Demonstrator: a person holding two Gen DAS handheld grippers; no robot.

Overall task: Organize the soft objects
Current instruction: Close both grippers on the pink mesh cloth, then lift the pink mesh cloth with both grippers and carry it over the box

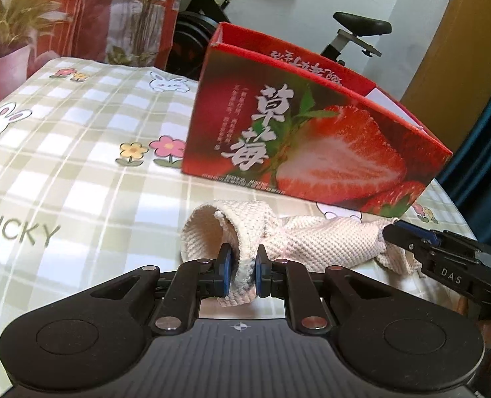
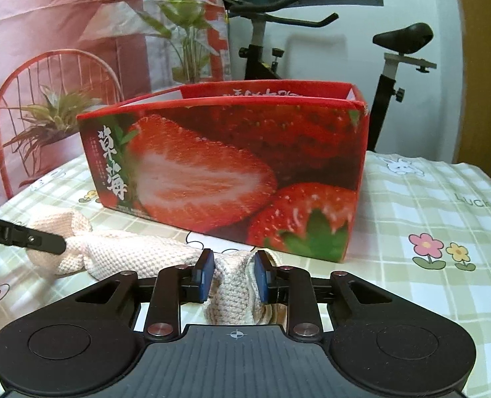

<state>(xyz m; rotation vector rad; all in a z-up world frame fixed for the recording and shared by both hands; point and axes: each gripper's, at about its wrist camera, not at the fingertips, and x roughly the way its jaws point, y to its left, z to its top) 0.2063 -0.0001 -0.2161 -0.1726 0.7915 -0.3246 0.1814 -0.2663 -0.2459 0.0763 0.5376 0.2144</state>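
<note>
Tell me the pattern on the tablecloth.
The tablecloth has a pale green and white check with cartoon rabbits, flowers and the word LUCKY; the left wrist view shows it best.

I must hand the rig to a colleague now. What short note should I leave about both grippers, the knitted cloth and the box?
Left gripper: shut on one end of the knitted cloth.
Right gripper: shut on the other end.
The cloth lies on the checked tablecloth, in front of the strawberry box, which stands open at the top.
Done: both ends gripped.
Left: probably lift the cloth and put it into the box.
</note>
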